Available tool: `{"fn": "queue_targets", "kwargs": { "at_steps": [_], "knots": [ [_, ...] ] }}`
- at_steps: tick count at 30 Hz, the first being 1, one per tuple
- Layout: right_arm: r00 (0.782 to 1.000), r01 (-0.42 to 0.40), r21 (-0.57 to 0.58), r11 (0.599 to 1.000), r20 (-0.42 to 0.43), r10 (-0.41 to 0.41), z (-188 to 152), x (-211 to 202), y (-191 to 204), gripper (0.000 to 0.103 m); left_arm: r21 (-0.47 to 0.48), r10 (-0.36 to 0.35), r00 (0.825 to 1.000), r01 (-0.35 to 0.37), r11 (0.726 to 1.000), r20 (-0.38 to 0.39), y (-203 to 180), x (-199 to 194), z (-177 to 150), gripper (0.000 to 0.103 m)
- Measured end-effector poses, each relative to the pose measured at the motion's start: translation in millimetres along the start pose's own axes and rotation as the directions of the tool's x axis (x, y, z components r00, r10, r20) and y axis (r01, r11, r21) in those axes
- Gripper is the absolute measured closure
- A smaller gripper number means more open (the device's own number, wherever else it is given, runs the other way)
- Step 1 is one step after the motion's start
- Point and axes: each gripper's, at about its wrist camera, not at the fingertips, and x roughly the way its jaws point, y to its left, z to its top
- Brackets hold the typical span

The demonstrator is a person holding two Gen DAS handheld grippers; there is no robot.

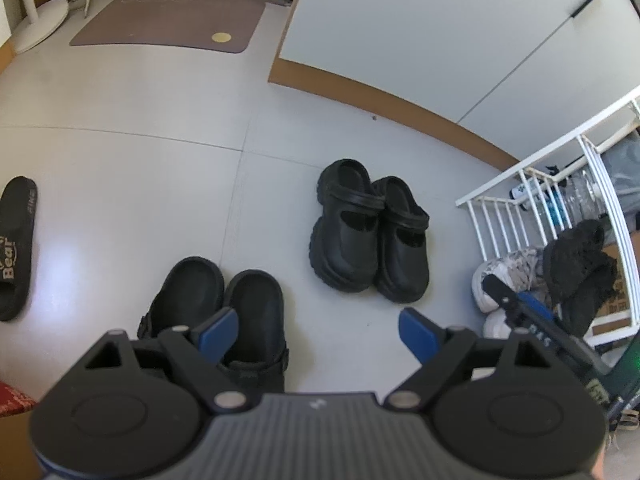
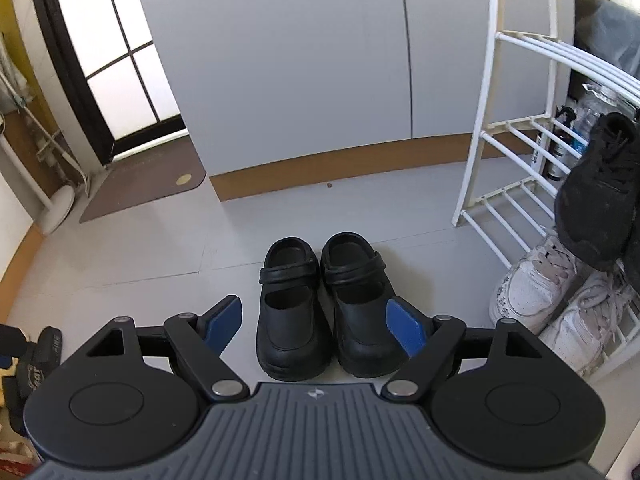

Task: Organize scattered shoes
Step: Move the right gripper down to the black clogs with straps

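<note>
A pair of black chunky strap clogs (image 2: 292, 320) stands side by side on the pale floor, toes toward me. My right gripper (image 2: 314, 320) hangs over them, open, its blue pads apart from the shoes. The same pair (image 1: 368, 236) shows mid-floor in the left wrist view. My left gripper (image 1: 318, 328) is open above the floor, right of a second pair of plain black clogs (image 1: 216, 312); its left finger overlaps that pair in the picture. A black "Bear" slide (image 1: 16, 248) lies alone at the far left.
A white wire shoe rack (image 2: 480, 140) stands at the right, holding white sneakers (image 2: 532, 292) low down and a black sneaker (image 2: 600, 192) above. A grey cabinet (image 2: 280, 80) with a brown plinth lies behind. A brown doormat (image 1: 168, 20) lies by the door.
</note>
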Motion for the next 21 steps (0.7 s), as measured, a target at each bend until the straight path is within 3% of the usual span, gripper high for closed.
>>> {"fn": "queue_targets", "kwargs": {
  "at_steps": [6, 10, 15, 21],
  "knots": [
    [0.999, 0.033, 0.003, 0.999, 0.024, -0.033, -1, 16, -8, 0.019, 0.011, 0.016, 0.999, -0.016, 1.0, -0.036, -6, 16, -2, 0.014],
    [0.998, 0.046, -0.012, 0.999, 0.046, -0.045, 0, 26, -15, 0.019, 0.0, 0.066, 0.997, -0.066, 0.998, -0.043, -6, 28, -2, 0.014],
    [0.999, 0.006, 0.049, 0.999, 0.047, -0.008, -2, 36, -29, 0.019, -0.011, 0.051, 0.997, -0.052, 0.999, -0.052, -9, 34, -2, 0.014],
    [0.996, 0.046, 0.066, 0.997, 0.072, -0.051, -12, 55, -41, 0.019, -0.034, 0.026, 0.998, -0.028, 0.999, -0.052, -19, 43, 5, 0.014]
  ]
}}
